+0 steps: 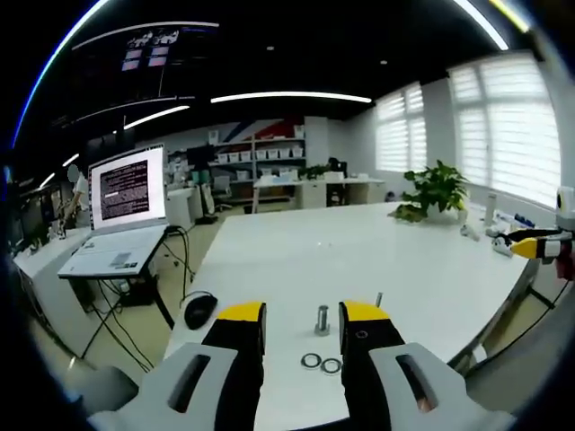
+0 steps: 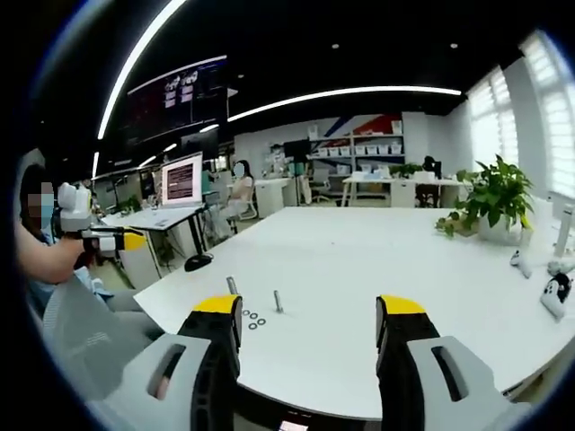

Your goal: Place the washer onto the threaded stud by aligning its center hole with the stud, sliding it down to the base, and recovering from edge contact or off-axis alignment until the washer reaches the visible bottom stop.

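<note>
- White table [image 1: 359, 251] across the middle of the left gripper view, likewise across the middle of the right gripper view [image 2: 377, 260]; laptop [image 1: 126, 193] on a stand at upper left, potted plant [image 1: 437, 189] at centre right, black mouse [image 1: 199, 311] at lower left of the left gripper view.
- Left gripper [image 1: 304, 334] at the bottom of its own view, jaws standing wide and holding nothing; seen again at far left of the right gripper view [image 2: 103, 239], raised well above the table.
- Right gripper [image 2: 310, 325] at the bottom of its own view, jaws wide apart and empty; yellow tip seen at the far right edge of the left gripper view [image 1: 537, 244].
- Threaded stud [image 1: 322, 320] upright, framed between the left jaws just above the lower centre; in the right gripper view [image 2: 278, 302] left of centre, beyond the left jaw tip.
- A second, thinner upright pin [image 1: 378, 299] just right of the stud; purpose cannot be told.
- Two washers [image 1: 321, 363] flat on the table, side by side and apparently touching, just below the stud, between the left fingers [image 1: 241, 316] but not touching them; in the right gripper view [image 2: 255, 319] near the left jaw tip.
- Step in hand, as judged: picking one washer. Best done by lowering over a single ring, nipping its rim so the centre hole stays free, keeping it level, then bringing the hole square over the stud's top before letting it slide.
- Risk, as judged: catching both rings together, or tilting one so it snags on the threads.
</note>
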